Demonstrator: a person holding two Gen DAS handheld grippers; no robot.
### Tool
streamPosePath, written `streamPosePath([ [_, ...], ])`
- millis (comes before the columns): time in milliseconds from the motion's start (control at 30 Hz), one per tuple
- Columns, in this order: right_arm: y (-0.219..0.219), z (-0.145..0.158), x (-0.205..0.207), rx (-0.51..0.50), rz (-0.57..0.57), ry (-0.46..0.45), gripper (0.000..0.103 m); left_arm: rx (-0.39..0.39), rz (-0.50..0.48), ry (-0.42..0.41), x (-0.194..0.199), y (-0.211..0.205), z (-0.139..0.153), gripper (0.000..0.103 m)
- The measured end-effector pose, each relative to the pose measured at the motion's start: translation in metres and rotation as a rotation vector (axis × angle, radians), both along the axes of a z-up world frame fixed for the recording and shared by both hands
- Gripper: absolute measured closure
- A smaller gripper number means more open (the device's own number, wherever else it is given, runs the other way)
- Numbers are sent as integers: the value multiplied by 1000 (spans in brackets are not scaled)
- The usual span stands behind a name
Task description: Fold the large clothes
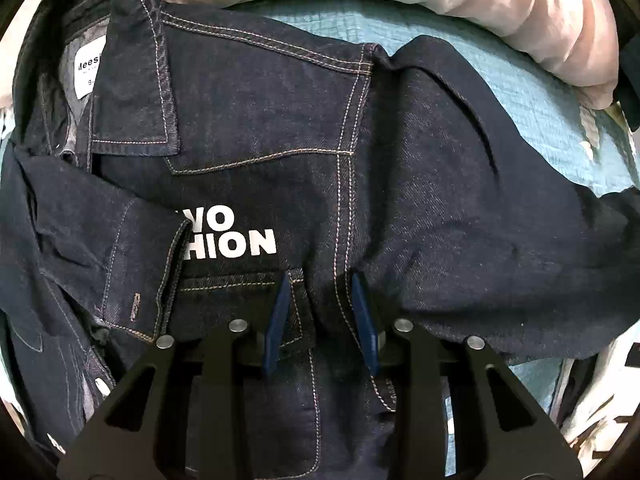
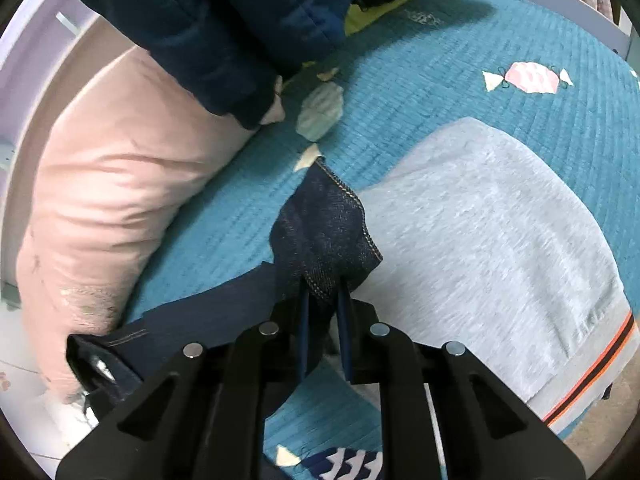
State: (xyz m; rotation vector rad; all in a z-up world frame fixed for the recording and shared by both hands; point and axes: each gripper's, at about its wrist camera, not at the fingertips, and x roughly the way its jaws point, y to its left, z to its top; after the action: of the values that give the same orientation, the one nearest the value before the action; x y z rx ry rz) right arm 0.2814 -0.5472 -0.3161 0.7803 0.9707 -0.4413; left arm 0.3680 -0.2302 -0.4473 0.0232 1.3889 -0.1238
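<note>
Mostly denim: a dark denim jacket fills the left wrist view, lying front-up on the bed.
Jacket details: collar spread at upper left, a white neck label inside it, pale contrast stitching along the seams, and white lettering on the chest, partly covered by a folded-over cuff.
Sleeve: one sleeve stretches away to the right across the bedspread.
Left gripper: the left gripper points down onto the jacket front below the lettering; its blue fingers stand partly apart with a raised ridge of denim and a stitched seam bunched between them, and the fabric looks pinched.
Right gripper: the right gripper has its blue fingers pressed nearly together on a stitched denim edge, which stands up out of the grip, lifted off the bed.
Bedspread: a teal quilted bedspread with candy-shaped patches lies under everything.
Grey garment: a folded light grey garment with orange and dark stripes at its hem lies just right of the lifted denim.
Pillow: a pink pillow lies along the bed's edge, left in the right wrist view and along the top in the left.
Person: a dark blue padded sleeve reaches in from above in the right wrist view.
</note>
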Motion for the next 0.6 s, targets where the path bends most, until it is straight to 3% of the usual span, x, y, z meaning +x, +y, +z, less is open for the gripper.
streamPosePath([
  [133, 11, 21, -7, 6, 20, -51, 93, 11, -15, 4, 2, -1, 0, 71],
  [367, 59, 85, -4, -39, 159, -179, 93, 11, -60, 9, 5, -3, 6, 71],
  [600, 122, 150, 2, -55, 322, -292, 93, -100, -100, -15, 4, 12, 51, 71],
])
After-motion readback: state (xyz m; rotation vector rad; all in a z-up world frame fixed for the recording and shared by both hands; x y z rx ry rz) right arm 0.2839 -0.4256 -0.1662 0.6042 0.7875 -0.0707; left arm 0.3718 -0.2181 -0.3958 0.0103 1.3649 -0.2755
